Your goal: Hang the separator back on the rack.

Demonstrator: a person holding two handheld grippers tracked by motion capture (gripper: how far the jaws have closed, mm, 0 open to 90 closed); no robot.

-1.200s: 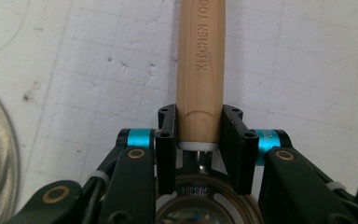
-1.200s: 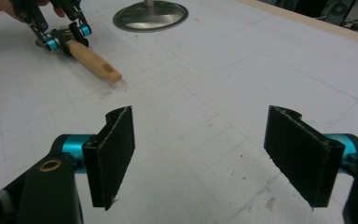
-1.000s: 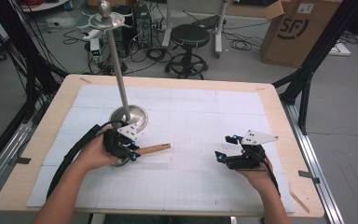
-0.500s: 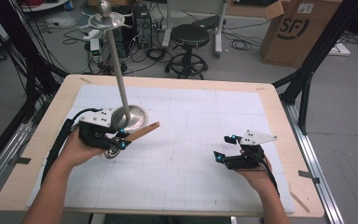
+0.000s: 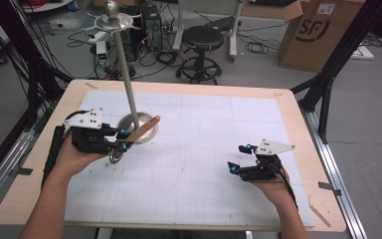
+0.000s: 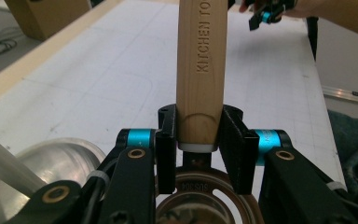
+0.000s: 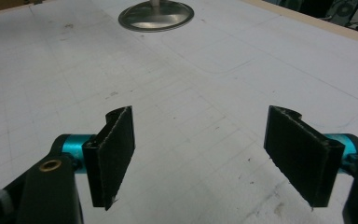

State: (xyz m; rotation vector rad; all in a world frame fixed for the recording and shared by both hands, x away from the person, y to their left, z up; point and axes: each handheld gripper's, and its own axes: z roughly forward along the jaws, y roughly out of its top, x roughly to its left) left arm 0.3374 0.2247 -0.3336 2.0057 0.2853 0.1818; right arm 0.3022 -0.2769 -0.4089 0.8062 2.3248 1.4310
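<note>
High view: your table (image 5: 189,89) carries a white mat (image 5: 204,149) with a metal stand (image 5: 138,127) at its left side. Your left gripper (image 5: 122,140) is clamped on a utensil's wooden handle (image 5: 142,130), lifted beside the stand's base, its metal end hanging below. Your right gripper (image 5: 235,160) rests low over the mat, well apart, fingers wide and empty.

One camera hangs high over the near edge of the table (image 5: 189,89), facing forward and down. Two ride close behind each gripper's jaws; all share the stand's round base (image 5: 138,130) (image 6: 51,163) (image 7: 156,16) near the far-left corner
</note>
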